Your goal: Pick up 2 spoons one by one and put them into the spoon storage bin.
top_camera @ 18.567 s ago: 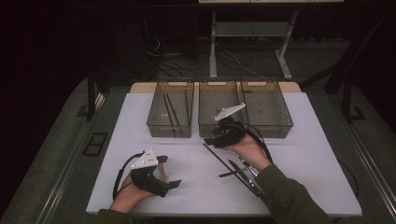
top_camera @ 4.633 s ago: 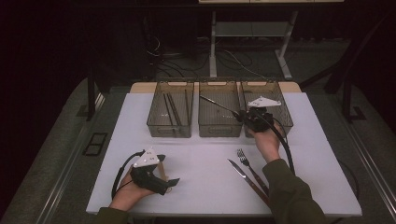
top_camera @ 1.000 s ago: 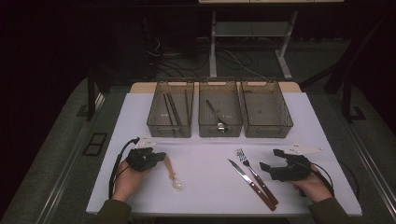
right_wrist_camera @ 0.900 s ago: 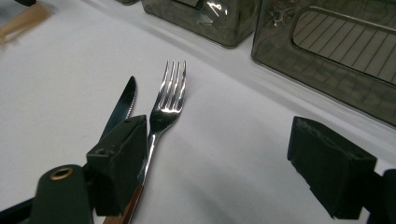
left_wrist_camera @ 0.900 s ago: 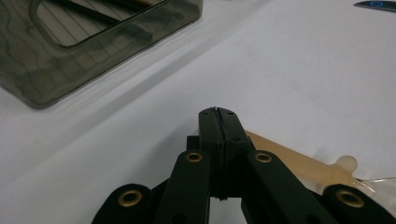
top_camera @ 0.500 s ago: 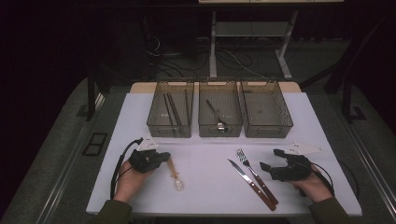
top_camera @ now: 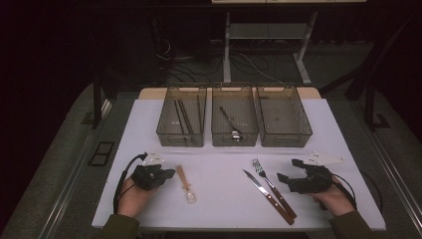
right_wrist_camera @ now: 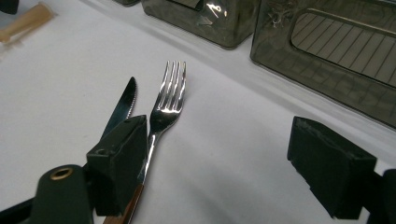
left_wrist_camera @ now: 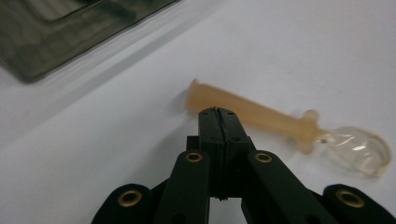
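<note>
A spoon (top_camera: 185,183) with a tan handle (left_wrist_camera: 243,113) and a clear bowl (left_wrist_camera: 360,148) lies on the white table (top_camera: 219,209), front left. My left gripper (top_camera: 168,174) rests just left of it. Its jaws are shut with nothing between them, and their tip (left_wrist_camera: 218,112) sits right at the handle; whether it touches I cannot tell. A fork (top_camera: 267,179) and a wood-handled knife (top_camera: 268,195) lie side by side at the front right. My right gripper (top_camera: 287,172) stands open just right of them, with the fork (right_wrist_camera: 169,98) and the knife (right_wrist_camera: 122,105) by its left finger (right_wrist_camera: 119,161).
Three smoky clear bins stand in a row at the back of the table. The left bin (top_camera: 164,130) holds dark sticks, the middle bin (top_camera: 217,134) a metal utensil, and the right bin (top_camera: 303,130) looks bare. Cables trail from both grippers toward the front edge.
The left gripper has shifted slightly beside the spoon handle, and its pale top plate now shows. The right gripper, fork and knife have not moved.
</note>
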The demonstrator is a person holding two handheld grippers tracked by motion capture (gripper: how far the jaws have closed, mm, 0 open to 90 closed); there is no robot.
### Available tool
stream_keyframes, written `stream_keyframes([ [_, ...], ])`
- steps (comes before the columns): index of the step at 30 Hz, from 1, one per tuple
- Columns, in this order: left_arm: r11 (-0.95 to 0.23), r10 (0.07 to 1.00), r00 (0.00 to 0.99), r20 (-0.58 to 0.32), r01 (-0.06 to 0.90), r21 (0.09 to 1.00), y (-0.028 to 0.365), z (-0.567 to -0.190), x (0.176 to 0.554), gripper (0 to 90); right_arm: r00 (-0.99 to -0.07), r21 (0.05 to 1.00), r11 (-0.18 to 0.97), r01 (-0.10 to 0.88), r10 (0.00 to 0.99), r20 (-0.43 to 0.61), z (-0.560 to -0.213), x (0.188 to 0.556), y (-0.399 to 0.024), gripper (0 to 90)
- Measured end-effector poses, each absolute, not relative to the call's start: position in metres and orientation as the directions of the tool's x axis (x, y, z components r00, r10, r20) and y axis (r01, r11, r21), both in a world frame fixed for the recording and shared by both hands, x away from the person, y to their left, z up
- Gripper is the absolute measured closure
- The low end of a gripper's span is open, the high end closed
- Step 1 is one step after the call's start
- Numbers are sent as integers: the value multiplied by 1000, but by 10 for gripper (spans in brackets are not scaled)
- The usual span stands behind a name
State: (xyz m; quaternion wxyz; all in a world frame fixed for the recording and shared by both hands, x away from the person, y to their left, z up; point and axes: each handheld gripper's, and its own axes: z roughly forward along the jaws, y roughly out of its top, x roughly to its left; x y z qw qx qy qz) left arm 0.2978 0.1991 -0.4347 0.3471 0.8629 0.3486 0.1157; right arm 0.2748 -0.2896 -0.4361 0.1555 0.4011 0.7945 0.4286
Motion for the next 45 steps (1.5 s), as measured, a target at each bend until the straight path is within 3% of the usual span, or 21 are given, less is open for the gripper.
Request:
stream_keyframes([
  [30, -529, 629, 777, -30, 456, 715, 158, -436, 327, 893, -627, 800, 317, 509, 773, 93, -437, 275, -289, 204],
  [45, -530, 588, 808, -30, 413, 741, 152, -428, 316, 892, -625, 805, 311, 505, 775, 92, -436, 274, -290, 204],
])
